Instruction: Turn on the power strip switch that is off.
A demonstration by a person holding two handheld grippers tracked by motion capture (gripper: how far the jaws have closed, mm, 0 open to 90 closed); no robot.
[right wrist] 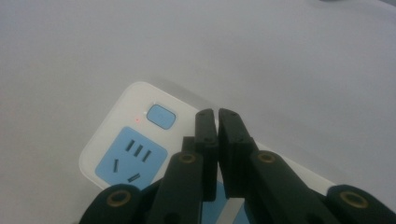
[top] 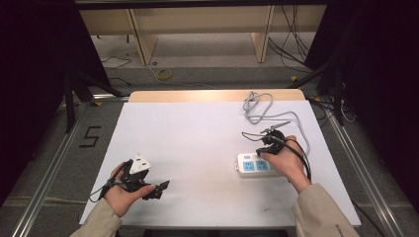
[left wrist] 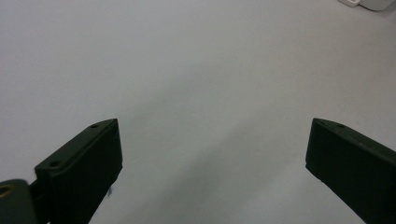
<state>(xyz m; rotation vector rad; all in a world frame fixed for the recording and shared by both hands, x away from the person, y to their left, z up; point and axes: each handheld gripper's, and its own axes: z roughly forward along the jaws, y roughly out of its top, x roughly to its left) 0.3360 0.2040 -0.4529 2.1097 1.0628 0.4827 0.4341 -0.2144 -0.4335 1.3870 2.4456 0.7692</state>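
Note:
A white power strip [top: 253, 165] with blue sockets lies on the white table [top: 197, 133], right of centre. My right gripper [top: 260, 152] hovers over its left end, jaws almost touching with nothing between them. In the right gripper view the shut jaws [right wrist: 217, 116] stand just above the power strip [right wrist: 116, 140], beside its blue switch [right wrist: 160, 115] and a small red light [right wrist: 137, 120]. My left gripper [top: 162, 189] rests near the table's front left, pointing right. Its jaws [left wrist: 212, 140] stand wide apart over bare table.
The strip's grey cable [top: 262, 111] loops toward the table's far right edge. A corner of the power strip [left wrist: 369, 3] shows at the top right of the left gripper view. Loose cables lie on the floor beyond the table.

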